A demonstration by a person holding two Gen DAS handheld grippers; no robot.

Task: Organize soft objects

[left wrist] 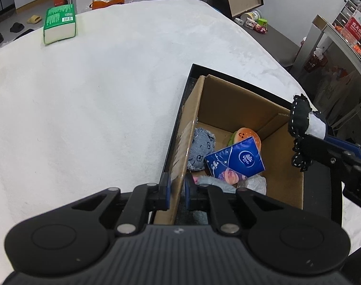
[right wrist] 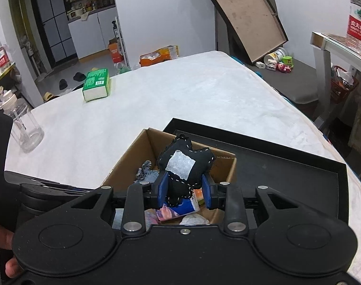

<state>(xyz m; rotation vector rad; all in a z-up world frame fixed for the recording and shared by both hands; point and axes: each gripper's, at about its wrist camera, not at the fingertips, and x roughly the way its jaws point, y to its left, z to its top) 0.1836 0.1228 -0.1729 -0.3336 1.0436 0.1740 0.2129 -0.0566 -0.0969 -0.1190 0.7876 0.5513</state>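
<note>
A cardboard box stands in a black tray on the white table. My left gripper is shut on the box's left wall. Inside lie a denim plush, a burger plush, a blue tissue pack and crumpled white paper. My right gripper is shut on a black stitched plush with a white patch and holds it above the box; it also shows in the left wrist view. A green tissue pack lies at the table's far left.
A clear bottle stands at the table's left edge. A shelf with a water bottle is at the right. A leaning board, bags and toys sit on the floor beyond the table.
</note>
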